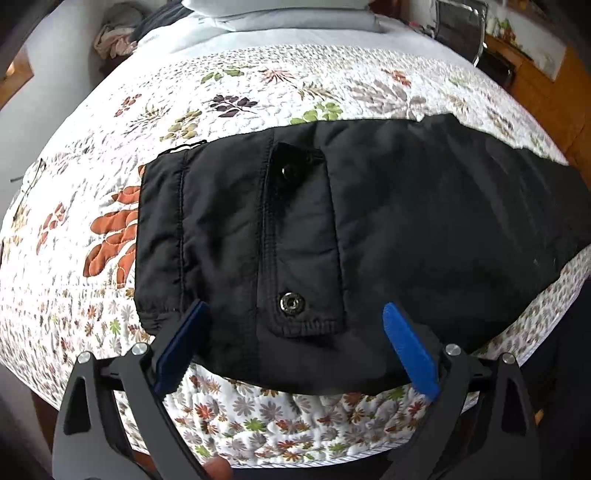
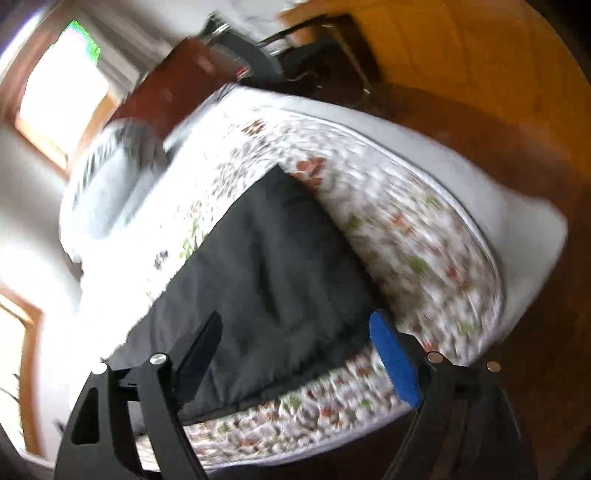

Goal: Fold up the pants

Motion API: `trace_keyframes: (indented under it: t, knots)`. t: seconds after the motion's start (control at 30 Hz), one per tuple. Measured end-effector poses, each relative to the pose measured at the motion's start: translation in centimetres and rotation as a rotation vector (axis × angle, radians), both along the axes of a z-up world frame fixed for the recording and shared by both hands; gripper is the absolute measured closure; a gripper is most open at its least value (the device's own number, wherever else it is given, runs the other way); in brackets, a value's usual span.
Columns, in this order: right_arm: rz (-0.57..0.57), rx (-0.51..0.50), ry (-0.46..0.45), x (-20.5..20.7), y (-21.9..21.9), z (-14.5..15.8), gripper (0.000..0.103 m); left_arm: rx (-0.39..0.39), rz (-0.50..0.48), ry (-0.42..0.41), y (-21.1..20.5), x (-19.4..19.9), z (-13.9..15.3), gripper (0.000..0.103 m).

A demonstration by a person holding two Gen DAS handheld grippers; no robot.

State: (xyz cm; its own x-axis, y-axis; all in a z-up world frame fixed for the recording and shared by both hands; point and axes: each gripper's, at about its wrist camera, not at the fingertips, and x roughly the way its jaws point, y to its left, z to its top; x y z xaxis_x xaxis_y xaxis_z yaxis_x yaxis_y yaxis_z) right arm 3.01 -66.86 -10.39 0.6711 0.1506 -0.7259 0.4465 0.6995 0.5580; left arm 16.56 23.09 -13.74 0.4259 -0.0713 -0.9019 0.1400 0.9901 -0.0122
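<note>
Black pants (image 1: 332,236) lie flat across a floral quilt (image 1: 258,88) on a bed, waistband to the left, legs running off to the right. A pocket flap with two snap buttons (image 1: 291,302) faces up. My left gripper (image 1: 295,310) is open and empty, its blue pads either side of the pants' near edge by the lower snap. In the blurred right wrist view the pants (image 2: 266,266) stretch away along the quilt (image 2: 424,240). My right gripper (image 2: 299,321) is open and empty above the near end of the leg.
Pillows (image 1: 295,18) lie at the head of the bed. A bundle of clothes (image 1: 114,37) sits at the far left. A chair (image 1: 461,26) and a wooden floor (image 2: 461,55) lie beyond the bed. A bright window (image 2: 62,96) is in the wall.
</note>
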Motion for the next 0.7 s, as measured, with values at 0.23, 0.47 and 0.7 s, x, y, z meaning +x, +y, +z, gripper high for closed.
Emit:
trace_keyframes:
  t: [0.23,0.47,0.7]
  knots:
    - [-0.167,0.298,-0.125,-3.6,-3.3,-5.1,0.020,0.030,0.012,0.001,-0.8,-0.2,-0.5,0.008]
    - [-0.157,0.341,-0.186,-2.6,-3.1,-6.9,0.025,0.012,0.030,0.026,-0.4,0.5,-0.8,0.007]
    - [-0.159,0.391,-0.283,0.1,-2.4,-6.6,0.025,0.046,0.021,0.031,-0.9,0.5,-1.5,0.003]
